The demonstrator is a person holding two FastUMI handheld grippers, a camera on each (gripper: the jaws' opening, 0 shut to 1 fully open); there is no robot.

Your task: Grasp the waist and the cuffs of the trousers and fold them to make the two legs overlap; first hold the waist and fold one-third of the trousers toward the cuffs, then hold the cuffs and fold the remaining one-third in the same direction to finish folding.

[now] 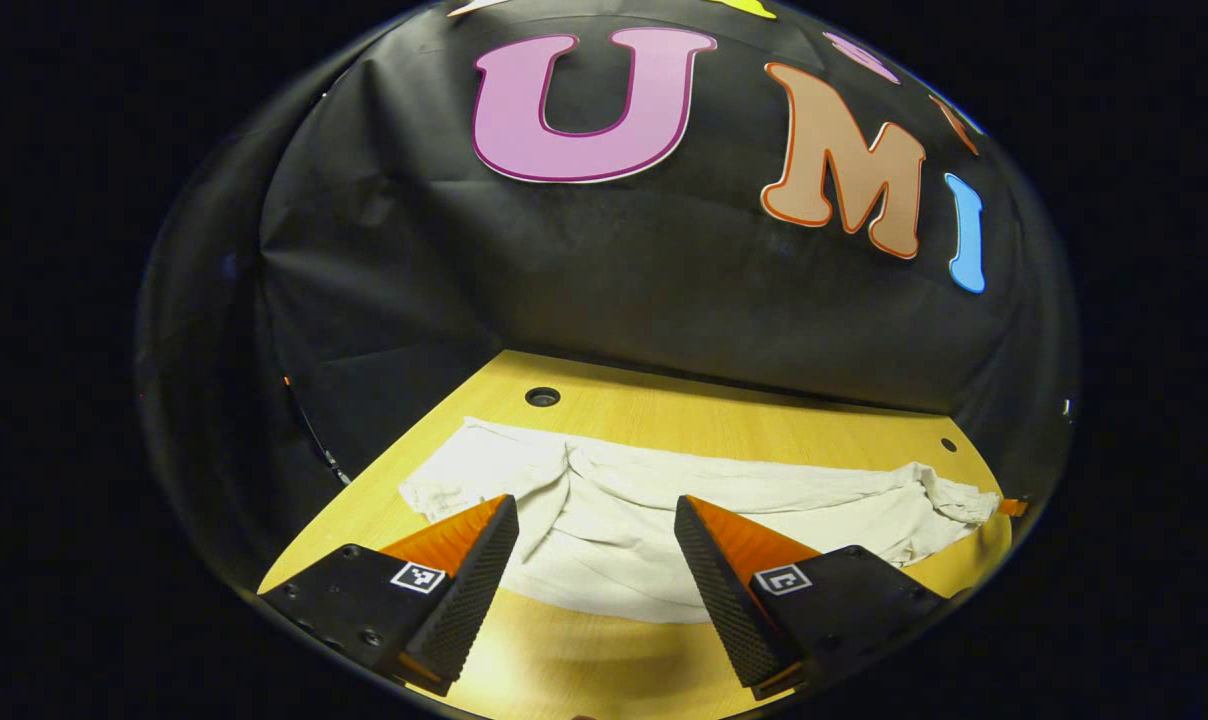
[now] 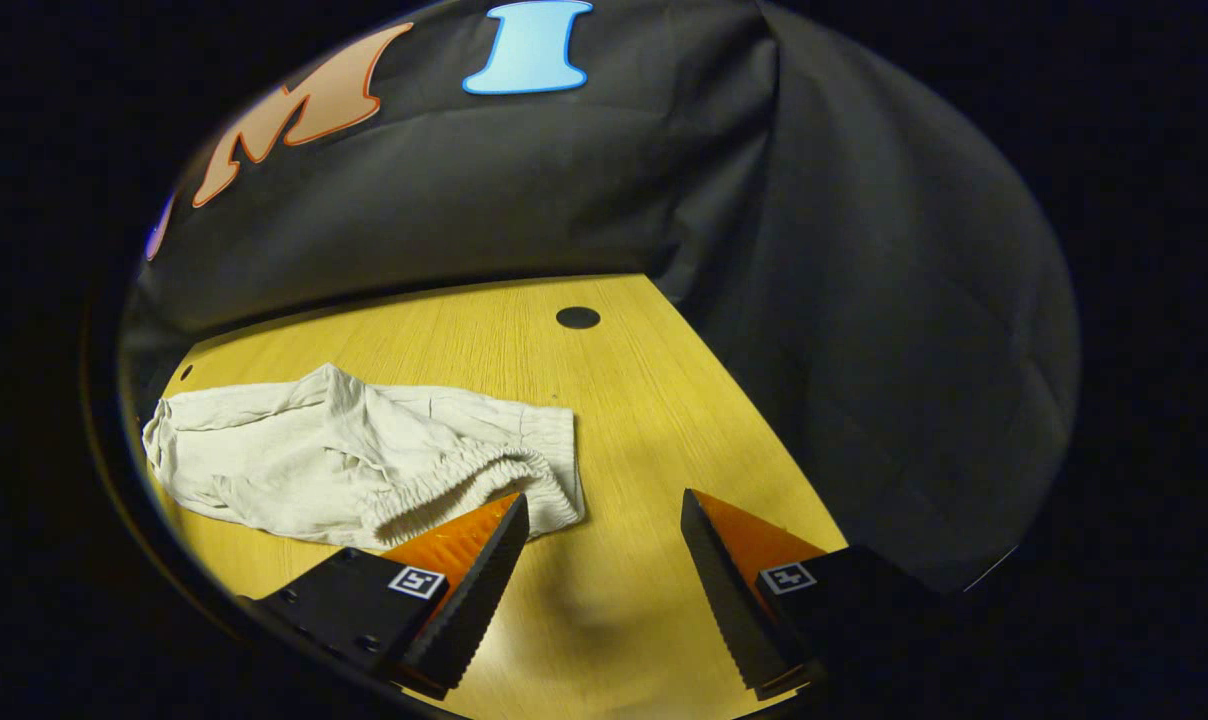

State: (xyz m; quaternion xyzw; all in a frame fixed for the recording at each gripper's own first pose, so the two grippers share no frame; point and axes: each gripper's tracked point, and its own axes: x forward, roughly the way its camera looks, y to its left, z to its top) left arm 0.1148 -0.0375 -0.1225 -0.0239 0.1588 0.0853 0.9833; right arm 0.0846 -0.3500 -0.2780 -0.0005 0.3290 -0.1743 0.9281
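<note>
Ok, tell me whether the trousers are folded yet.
Not in thirds: the trousers lie stretched lengthwise across the table, elastic waist at one end. Whether the legs overlap, cannot tell.

It was a recording booth, not a home: black cloth walls (image 1: 614, 270) stood around a bare wooden surface (image 2: 604, 400) with round holes (image 2: 577, 317).

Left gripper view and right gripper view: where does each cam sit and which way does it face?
Left gripper view: rides the left gripper, looking forward and down at the trousers on the table; own fingers apart at bottom.
Right gripper view: rides the right gripper, facing the trousers' elastic waist; own fingers apart at bottom.
Shared: trousers, table, booth wall.
</note>
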